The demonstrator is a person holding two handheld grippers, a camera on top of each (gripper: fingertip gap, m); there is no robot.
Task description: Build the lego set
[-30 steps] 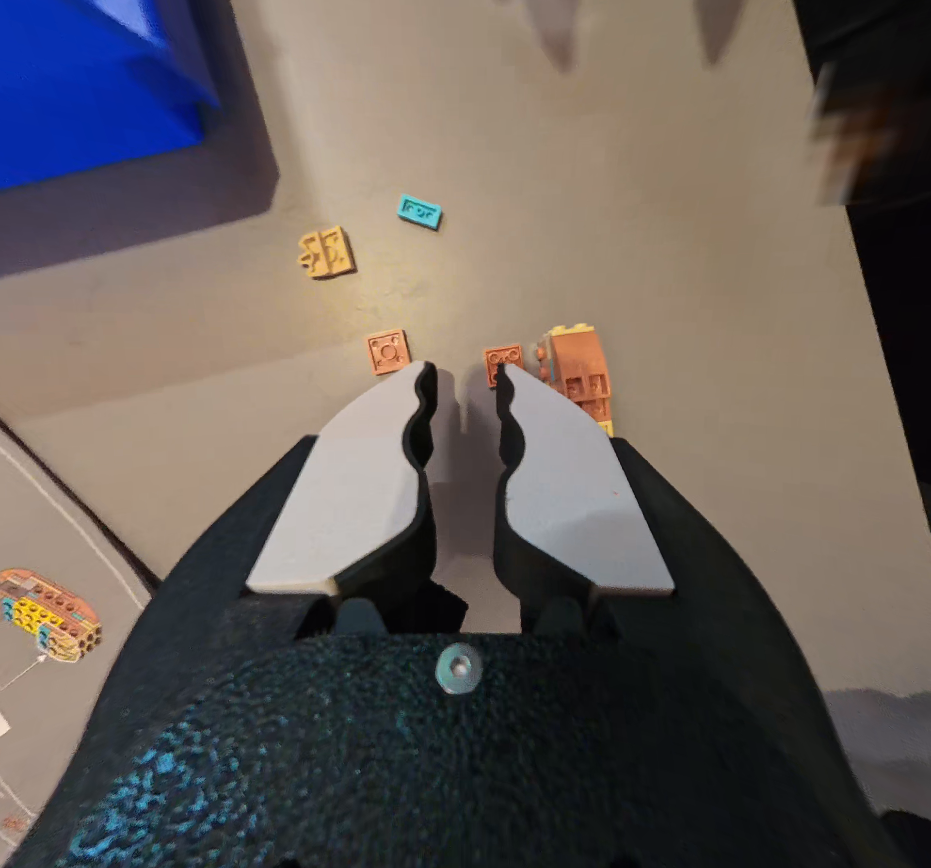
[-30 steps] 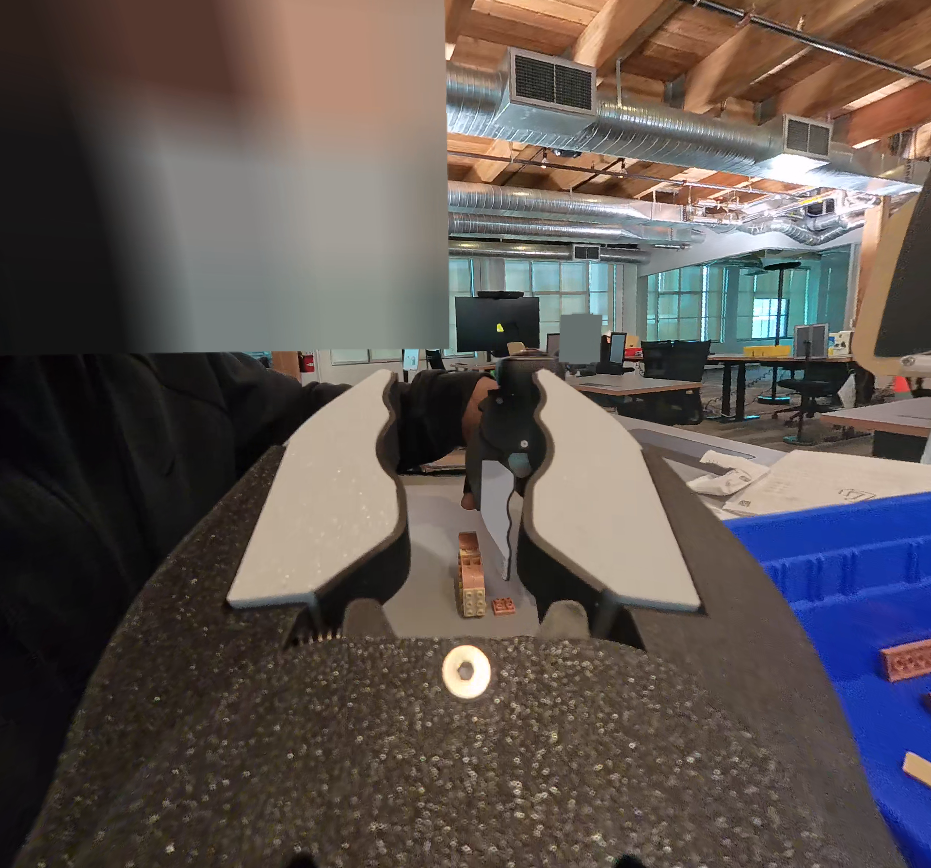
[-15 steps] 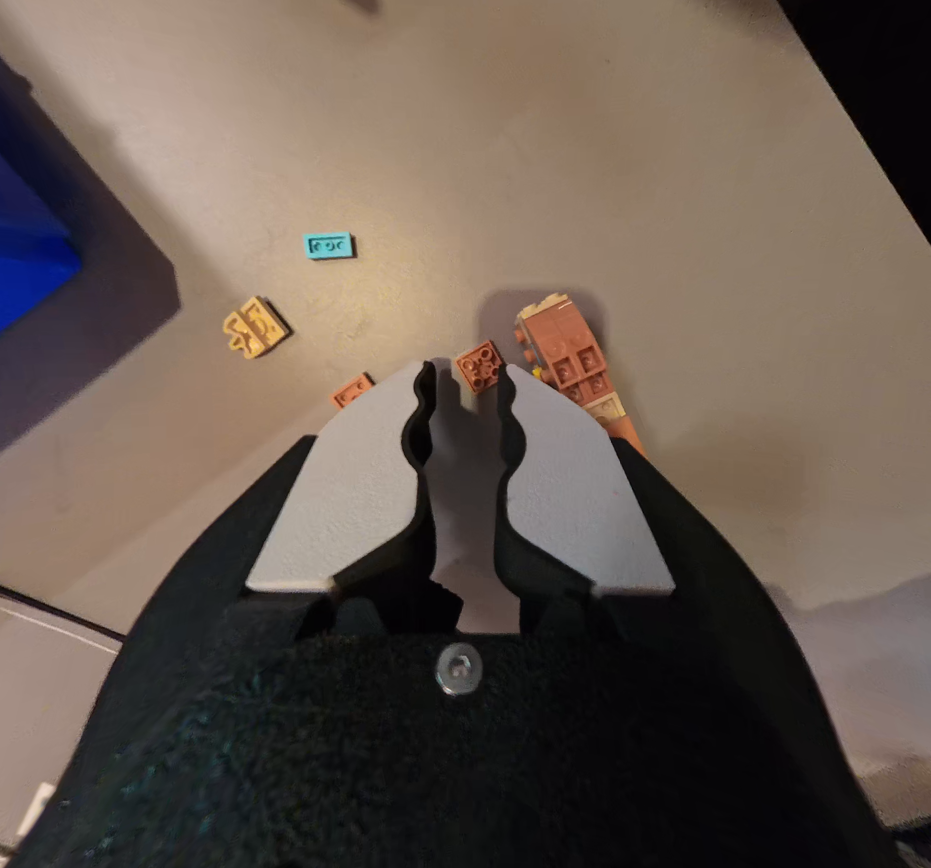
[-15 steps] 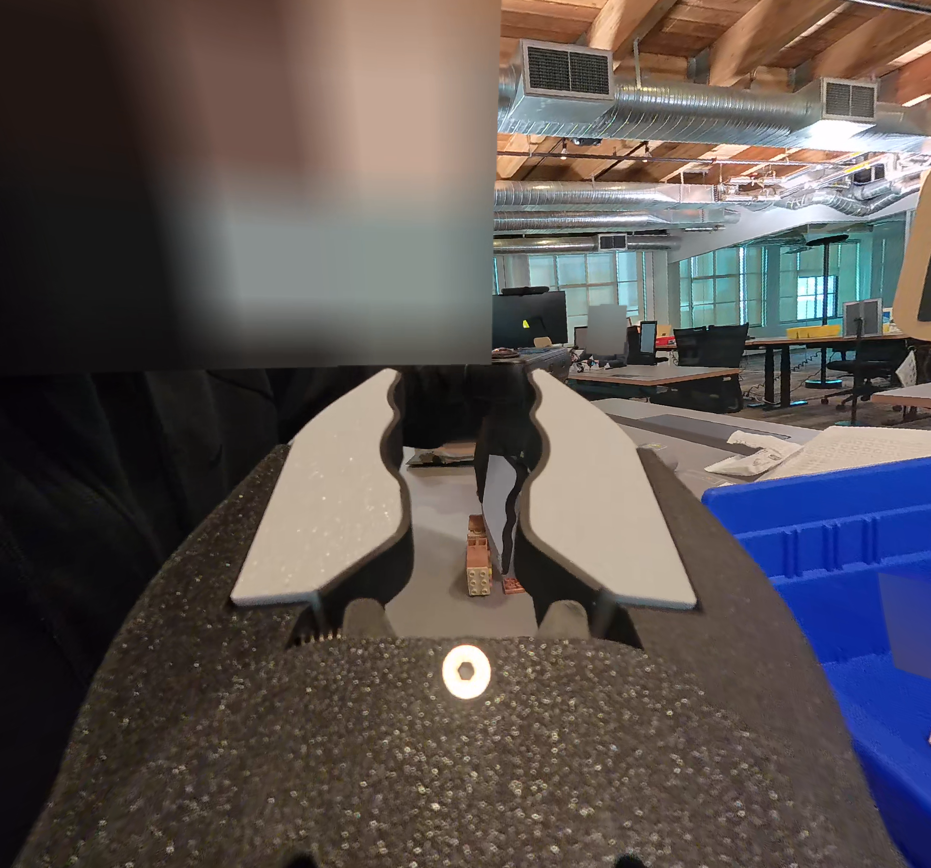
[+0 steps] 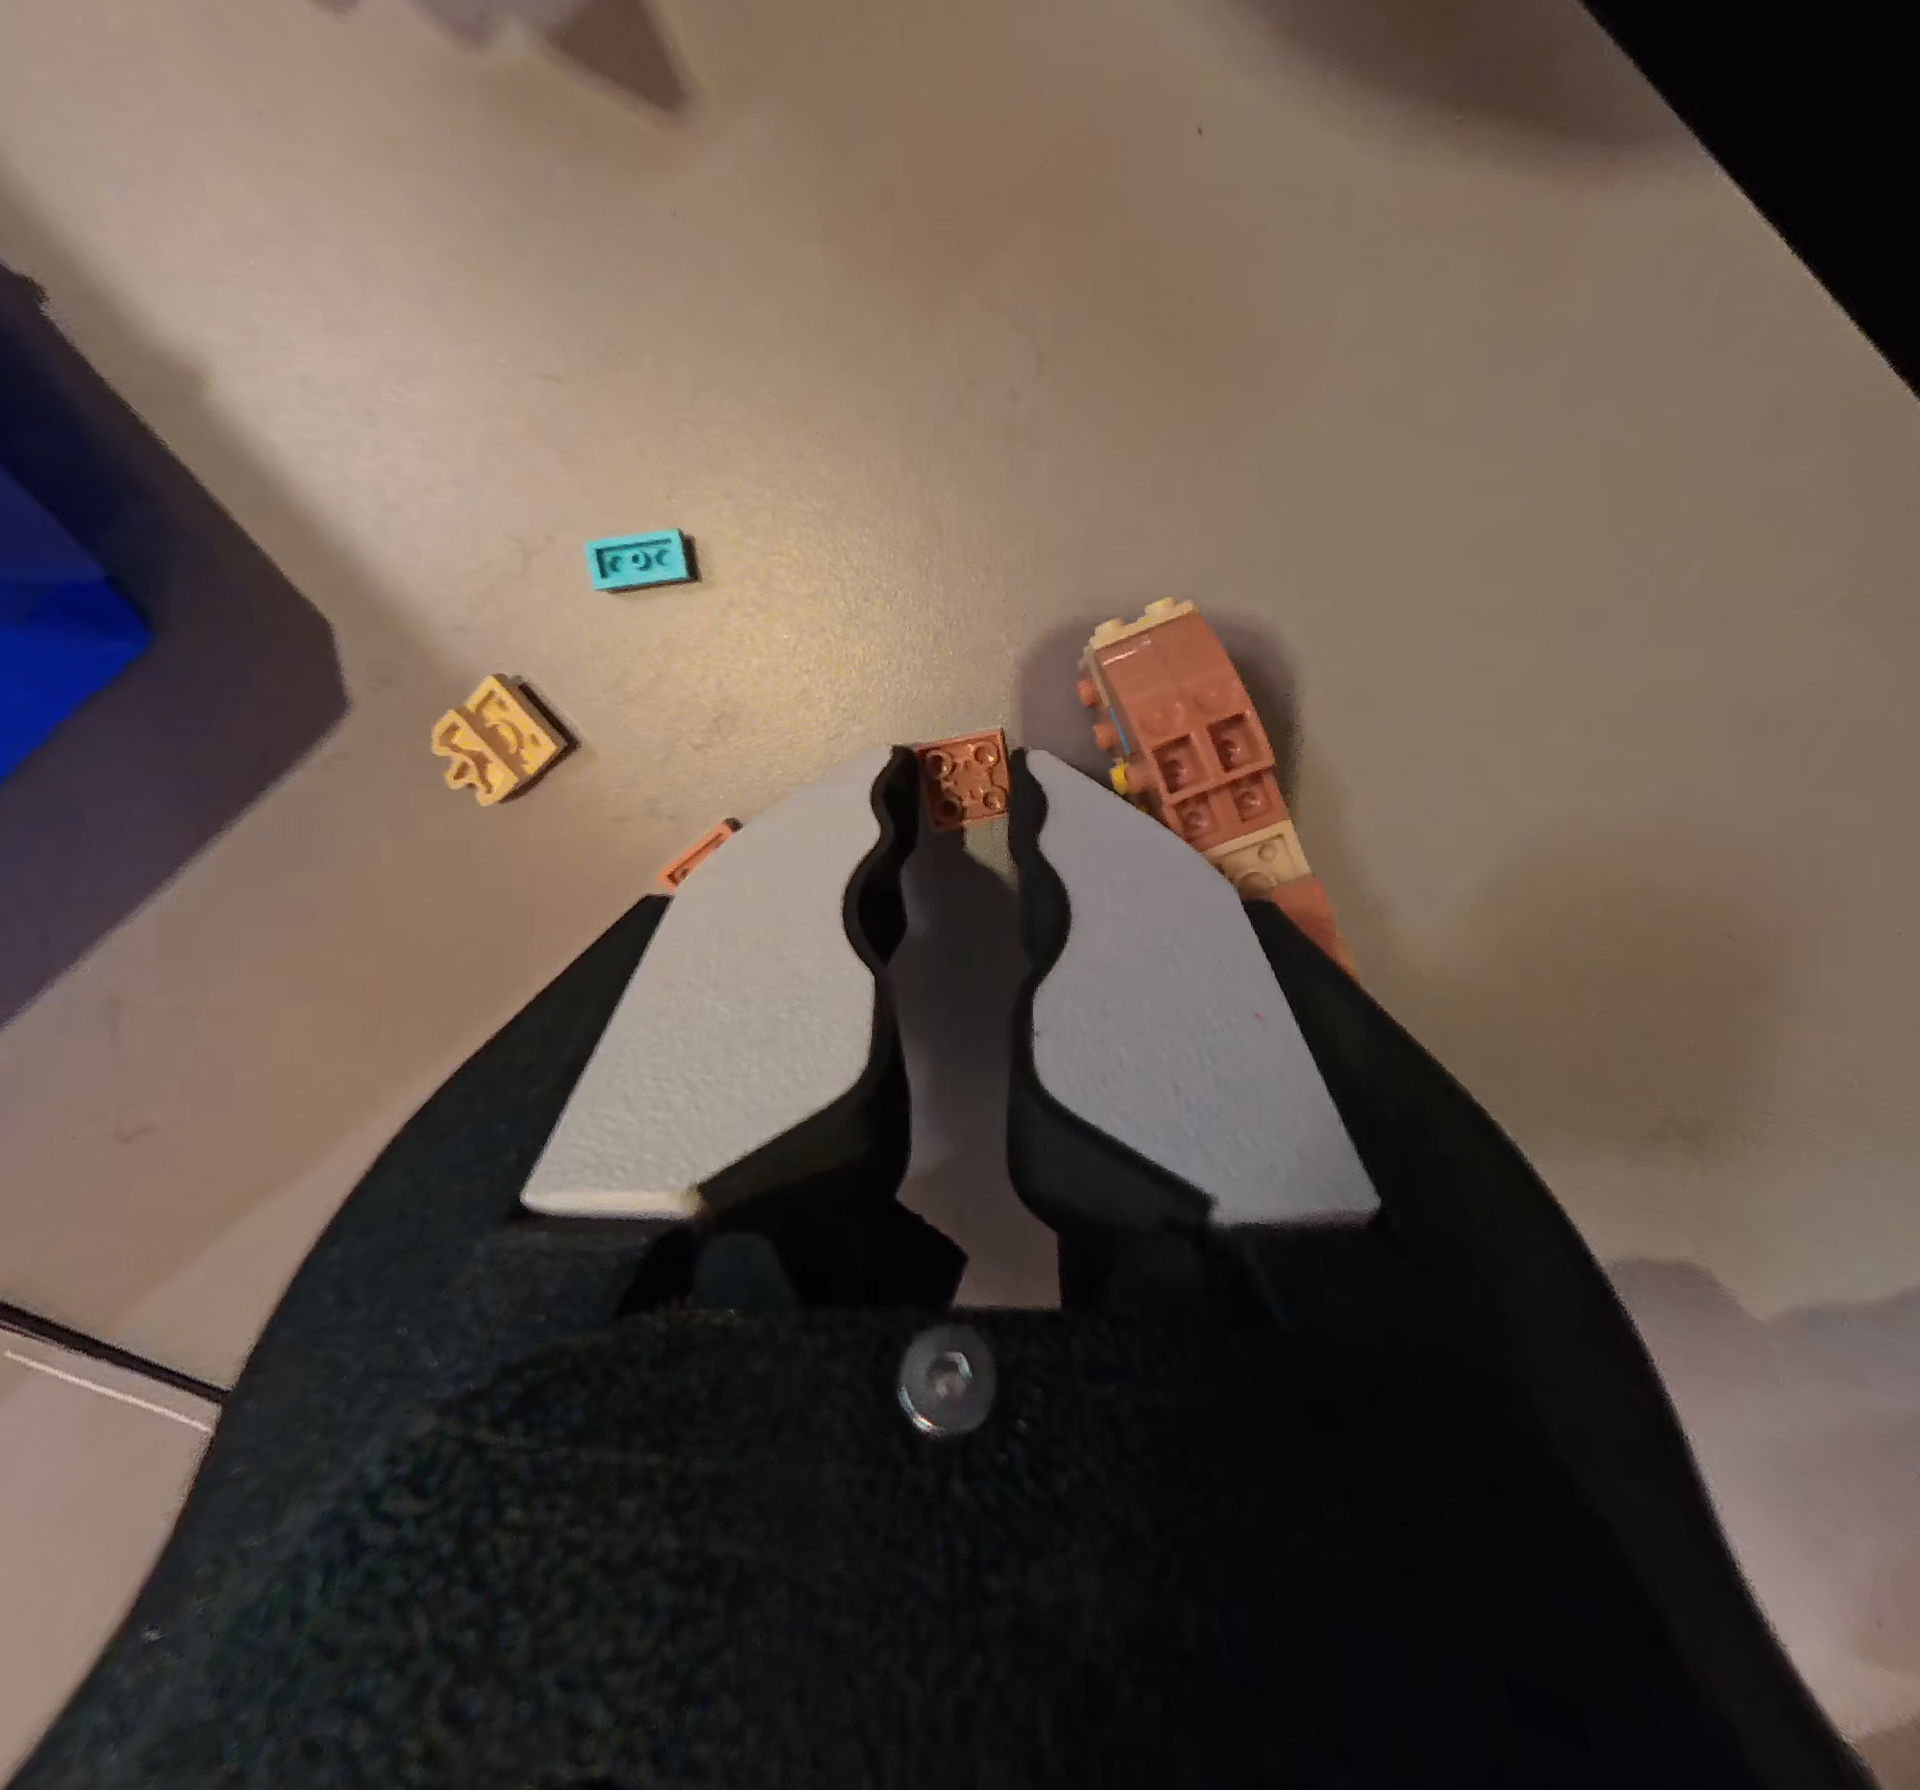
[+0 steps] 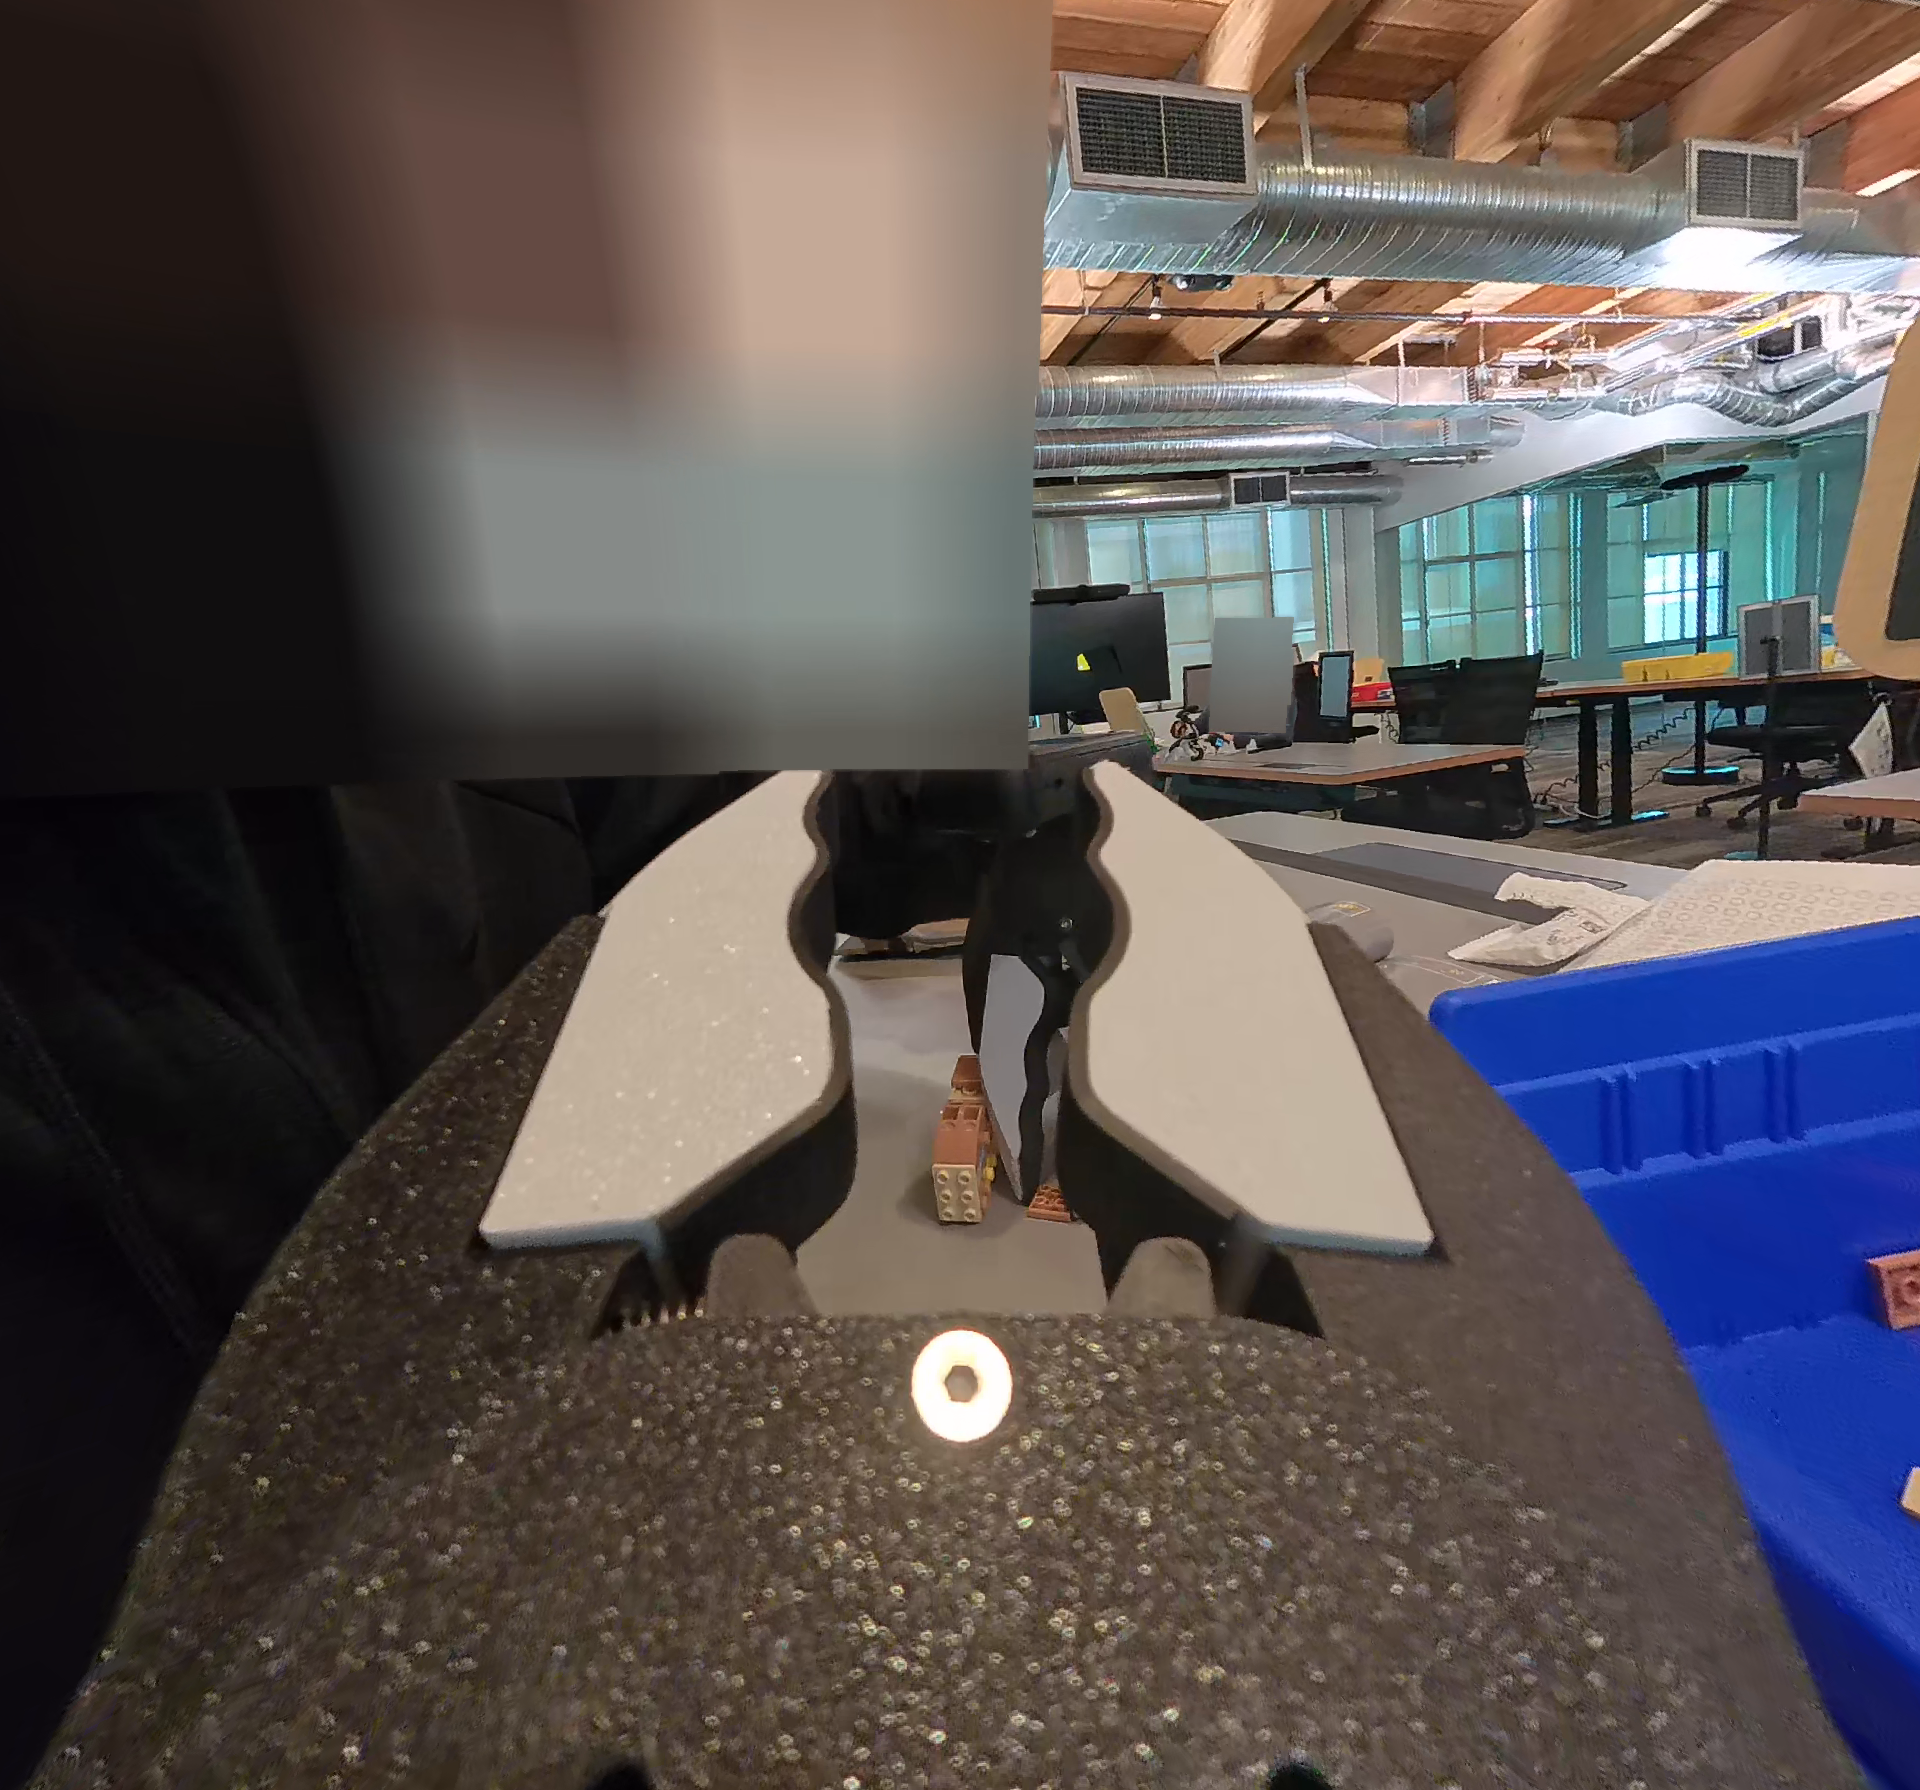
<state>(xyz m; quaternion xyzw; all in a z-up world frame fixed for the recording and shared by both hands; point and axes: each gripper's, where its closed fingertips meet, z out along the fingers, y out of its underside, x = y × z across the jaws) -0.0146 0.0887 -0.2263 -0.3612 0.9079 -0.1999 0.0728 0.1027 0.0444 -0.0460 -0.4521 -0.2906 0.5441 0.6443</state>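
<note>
Brown is the colour of the little square plate [image 5: 966,791] that now sits right between the tips of our left gripper [image 5: 958,772]. A moment ago this plate lay just ahead of the tips, so we have slid in around it. The fingers are a little way apart, and we cannot tell if they touch the plate yet. We think the next thing is to squeeze and lift it.

Our landmark is the half-built brown model [image 5: 1195,764], lying on the grey table [image 5: 1039,286]. The square plate is just to the left of the model. Farther left of the model lie a tan piece [image 5: 499,741] and a teal plate [image 5: 638,560], and a small orange piece [image 5: 698,852] peeks out beside our left finger.

Our right gripper [image 6: 956,805] waits with its fingers wide apart and empty. It looks at the model [image 6: 964,1158] from low down. A blue bin [image 6: 1714,1096] stands to the right.
</note>
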